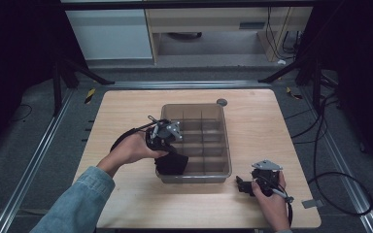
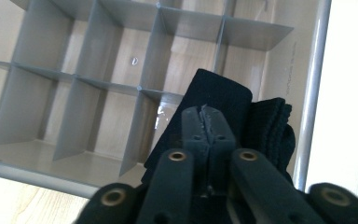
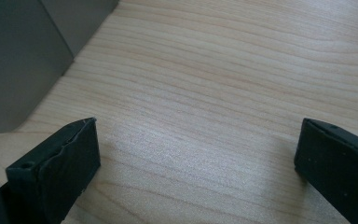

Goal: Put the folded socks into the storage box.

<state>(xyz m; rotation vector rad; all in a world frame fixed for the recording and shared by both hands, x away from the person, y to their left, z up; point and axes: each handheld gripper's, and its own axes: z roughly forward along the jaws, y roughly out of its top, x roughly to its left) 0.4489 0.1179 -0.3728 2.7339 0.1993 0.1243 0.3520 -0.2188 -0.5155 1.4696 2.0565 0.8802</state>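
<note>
A folded black cloth (image 1: 172, 164) hangs at the near left corner of a grey divided bin (image 1: 227, 145), partly over its front rim. My left gripper (image 1: 168, 152) is shut on that cloth. In the left gripper view the jaws (image 2: 206, 114) press together on the cloth (image 2: 220, 91), whose ribbed fold (image 2: 272, 126) lies against the bin's wall (image 2: 314, 88). My right gripper (image 1: 243, 185) rests low over the table right of the bin's front corner. It stands open (image 3: 196, 140) with bare wood between its jaws.
The bin has several empty compartments (image 2: 116, 56) split by thin dividers. Its rounded corner (image 3: 18, 60) sits close to the right gripper. A small dark round disc (image 1: 222, 102) lies behind the bin. The wooden table (image 1: 126, 107) is bare around the bin.
</note>
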